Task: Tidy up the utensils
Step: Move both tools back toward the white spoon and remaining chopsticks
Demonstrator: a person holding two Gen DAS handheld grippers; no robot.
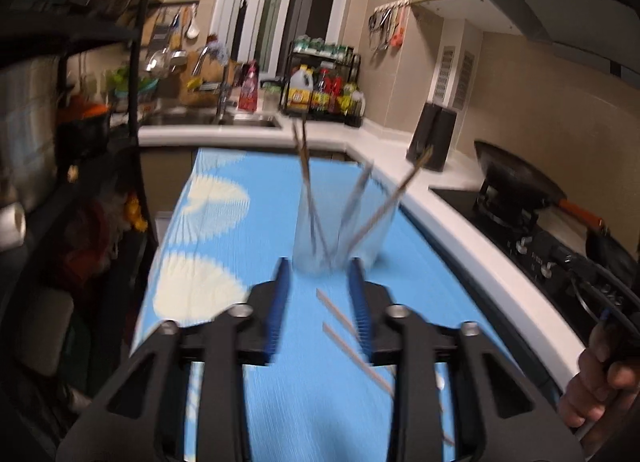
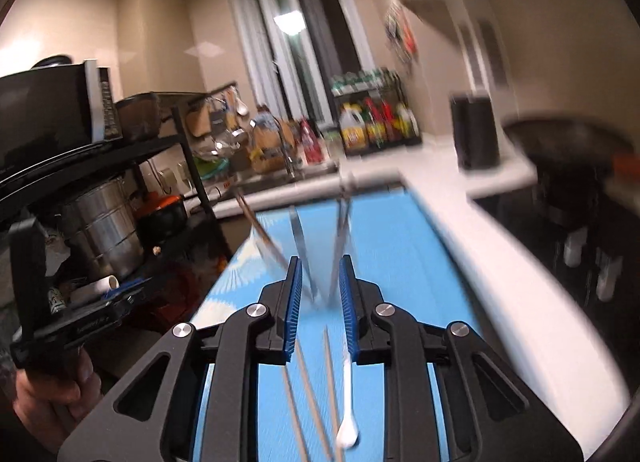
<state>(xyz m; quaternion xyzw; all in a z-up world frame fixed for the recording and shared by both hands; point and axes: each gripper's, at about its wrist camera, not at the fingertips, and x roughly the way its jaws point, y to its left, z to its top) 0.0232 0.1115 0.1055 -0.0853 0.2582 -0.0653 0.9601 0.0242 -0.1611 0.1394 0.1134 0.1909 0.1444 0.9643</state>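
Observation:
A clear glass cup [image 1: 336, 234] stands on the blue mat [image 1: 224, 230] and holds several chopsticks and utensils that lean outward. My left gripper [image 1: 320, 266] is open and empty just in front of the cup. Two loose chopsticks [image 1: 340, 318] lie on the mat under its right finger. In the right wrist view the cup [image 2: 320, 262] is blurred, just beyond my right gripper [image 2: 320, 266], which is open and empty. Two chopsticks [image 2: 320, 390] and a white spoon [image 2: 346, 414] lie on the mat [image 2: 400, 246] below it.
A white counter [image 1: 448, 230] borders the mat on the right, with a wok [image 1: 516, 182] on the stove and a black knife block [image 1: 432, 134]. A sink [image 1: 208, 118] and bottle rack [image 1: 324, 86] stand at the back. A black shelf [image 1: 80, 142] with pots is at the left.

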